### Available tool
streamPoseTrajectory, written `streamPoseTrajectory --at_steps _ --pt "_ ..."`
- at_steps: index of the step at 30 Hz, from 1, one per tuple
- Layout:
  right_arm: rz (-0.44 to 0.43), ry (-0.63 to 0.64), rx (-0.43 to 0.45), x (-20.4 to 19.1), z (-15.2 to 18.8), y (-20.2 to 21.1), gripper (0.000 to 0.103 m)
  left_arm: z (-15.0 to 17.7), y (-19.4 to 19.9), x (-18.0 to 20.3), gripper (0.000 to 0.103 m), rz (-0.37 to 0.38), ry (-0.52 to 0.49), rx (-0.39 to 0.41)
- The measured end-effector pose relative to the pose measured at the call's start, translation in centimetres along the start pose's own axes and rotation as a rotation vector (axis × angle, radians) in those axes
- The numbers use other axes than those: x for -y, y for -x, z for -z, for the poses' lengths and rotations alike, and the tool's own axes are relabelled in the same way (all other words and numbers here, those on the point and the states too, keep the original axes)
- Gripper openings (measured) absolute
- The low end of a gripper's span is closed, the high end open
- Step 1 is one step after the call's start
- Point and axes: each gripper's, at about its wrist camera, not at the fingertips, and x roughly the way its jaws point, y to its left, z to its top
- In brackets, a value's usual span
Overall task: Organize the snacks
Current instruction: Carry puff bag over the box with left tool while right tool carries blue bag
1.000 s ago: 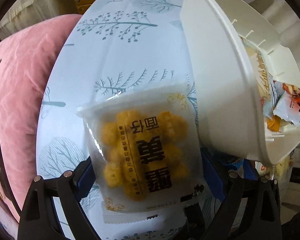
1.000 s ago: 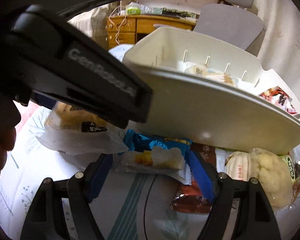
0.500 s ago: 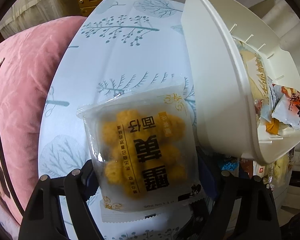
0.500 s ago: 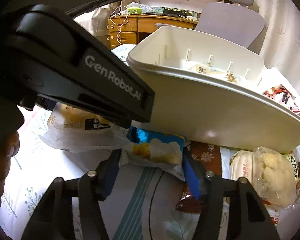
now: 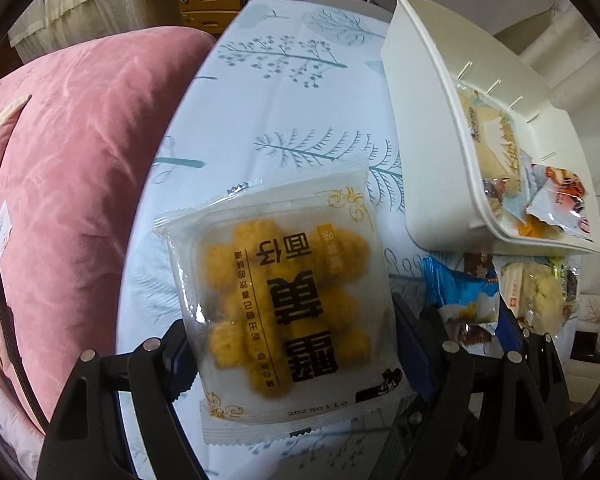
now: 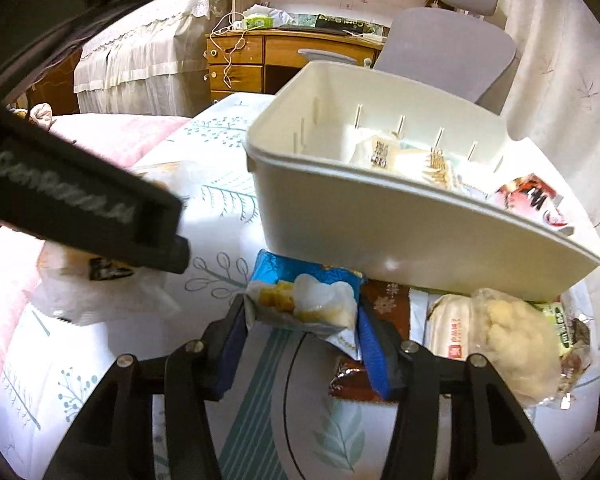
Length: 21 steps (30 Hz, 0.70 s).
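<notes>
Left gripper (image 5: 288,344) clamps a yellow packet (image 5: 284,300); right gripper (image 6: 300,344), jaws closing, pinches a blue packet (image 6: 304,300), both likely bound for the bin (image 6: 380,224) at upper right.

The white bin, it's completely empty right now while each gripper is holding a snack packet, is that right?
Not quite. The white bin is not empty: the right wrist view shows several wrapped snacks already lying inside it. The rest stands: the left gripper holds the clear packet of yellow puffs, and the right gripper, jaws closing, has the blue packet between its fingers.
</notes>
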Motion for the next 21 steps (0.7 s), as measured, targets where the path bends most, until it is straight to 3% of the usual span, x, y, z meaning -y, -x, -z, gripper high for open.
streamPoseTrajectory --at_steps 11,21 --pt "0.040 -0.060 0.030 -1.3 -1.2 5.3 0.052 2.7 6.8 -3.3 0.081 0.060 -0.034 0.090" --pt "0.131 -0.108 0.118 -2.6 -1.1 13.5 0.052 7.2 12.6 -5.1 0.081 0.138 -0.114 0.135"
